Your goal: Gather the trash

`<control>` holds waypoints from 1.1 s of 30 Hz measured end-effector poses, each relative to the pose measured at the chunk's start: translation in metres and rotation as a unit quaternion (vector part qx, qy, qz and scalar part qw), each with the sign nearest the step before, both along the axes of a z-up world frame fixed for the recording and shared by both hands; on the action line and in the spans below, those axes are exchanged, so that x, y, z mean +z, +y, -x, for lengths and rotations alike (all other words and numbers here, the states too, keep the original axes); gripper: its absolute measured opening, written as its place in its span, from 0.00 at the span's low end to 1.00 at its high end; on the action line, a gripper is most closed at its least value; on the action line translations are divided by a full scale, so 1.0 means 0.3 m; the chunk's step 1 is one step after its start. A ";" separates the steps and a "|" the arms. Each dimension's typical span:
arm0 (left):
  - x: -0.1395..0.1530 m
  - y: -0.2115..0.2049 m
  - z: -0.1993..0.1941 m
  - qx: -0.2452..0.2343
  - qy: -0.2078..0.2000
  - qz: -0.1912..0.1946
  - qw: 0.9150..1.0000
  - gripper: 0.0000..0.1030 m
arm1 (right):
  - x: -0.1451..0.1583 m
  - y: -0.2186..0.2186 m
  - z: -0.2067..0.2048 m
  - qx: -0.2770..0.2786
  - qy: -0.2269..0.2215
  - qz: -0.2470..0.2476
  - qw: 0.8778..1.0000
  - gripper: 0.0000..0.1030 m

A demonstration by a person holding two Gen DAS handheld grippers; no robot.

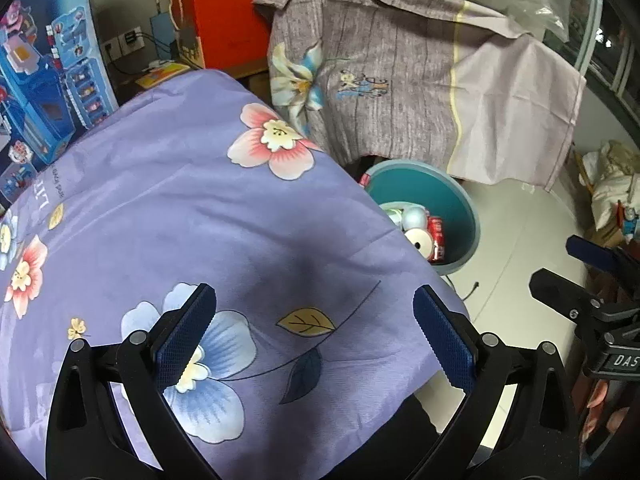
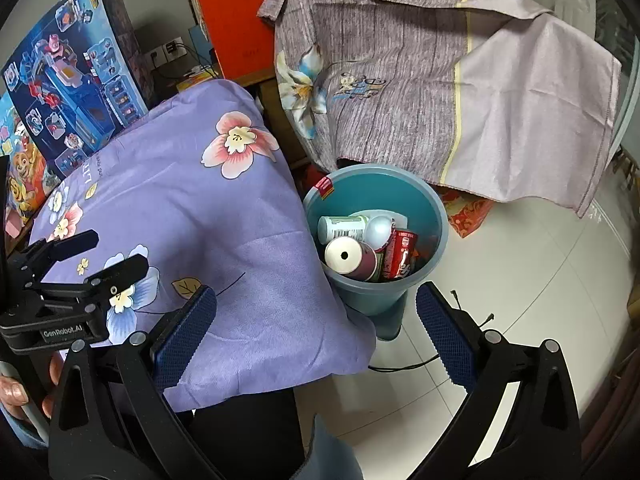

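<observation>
So, left to right. Far left there's a tall blue toy-set box [image 2: 76, 72] leaning by the wall, then the purple floral-print cloth [image 1: 192, 220] draped over the table. I can't spot any loose trash on it. The left gripper [image 1: 316, 332] hangs over that cloth with its jaws spread wide, nothing between them. Its blue textured pads [image 1: 184, 336] are clear of the fabric, far as I can tell.

Next over, the teal round plastic bin [image 2: 434, 208] sits on the white tiled floor, tucked right against the table edge. The trash is in there: a red soda can [image 2: 400, 256], a white roll with a hole in its end [image 2: 342, 256], a green-and-white bottle [image 2: 344, 228] and a pale rounded thing I can't identify. The right gripper [image 2: 316, 332] is above the table corner and the near side of the bin, also wide open and holding nothing.

What could go sideways, my guess:
- The bin's near rim sits close under the overhanging cloth, so a low sweep could snag the fabric and drag it.
- Bumping the bin could tip it, and the can and roll would go all over the tiles.
- There's a thin black cable [image 2: 404, 367] on the floor by the bin base, easy to catch.
- The grey-lilac flower-print sheet [image 2: 440, 80] hangs right behind the bin, another snag.
</observation>
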State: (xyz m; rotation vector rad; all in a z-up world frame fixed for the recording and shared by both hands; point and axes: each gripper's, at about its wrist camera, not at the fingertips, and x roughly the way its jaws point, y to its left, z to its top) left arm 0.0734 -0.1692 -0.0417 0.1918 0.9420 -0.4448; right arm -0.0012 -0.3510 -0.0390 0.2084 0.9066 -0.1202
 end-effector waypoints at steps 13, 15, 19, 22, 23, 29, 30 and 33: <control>-0.016 -0.002 0.009 0.013 -0.011 -0.006 1.000 0.96 | -0.030 -0.014 -0.011 -0.007 0.012 0.007 1.000 0.93; -0.020 -0.003 0.007 0.015 -0.010 -0.008 1.000 0.96 | -0.036 -0.014 -0.011 -0.007 0.014 0.006 1.000 0.93; -0.028 -0.001 -0.001 0.018 -0.005 -0.010 1.000 0.96 | -0.041 -0.014 -0.014 -0.006 0.016 0.006 1.000 0.93; -0.034 0.002 -0.005 0.020 -0.002 -0.011 1.000 0.96 | -0.045 -0.014 -0.019 -0.006 0.018 0.005 1.000 0.93; -0.035 0.002 -0.005 0.021 -0.001 -0.012 1.000 0.96 | -0.046 -0.014 -0.021 -0.007 0.019 0.006 1.000 0.93; -0.038 -0.002 -0.005 0.023 -0.006 -0.017 1.000 0.96 | -0.051 -0.016 -0.026 -0.008 0.021 0.006 1.000 0.93; -0.040 -0.001 -0.005 0.023 -0.007 -0.019 1.000 0.96 | -0.051 -0.016 -0.028 -0.008 0.021 0.006 1.000 0.93; -0.044 -0.004 -0.011 0.025 -0.003 -0.019 1.000 0.96 | -0.053 -0.017 -0.029 -0.008 0.022 0.006 1.000 0.93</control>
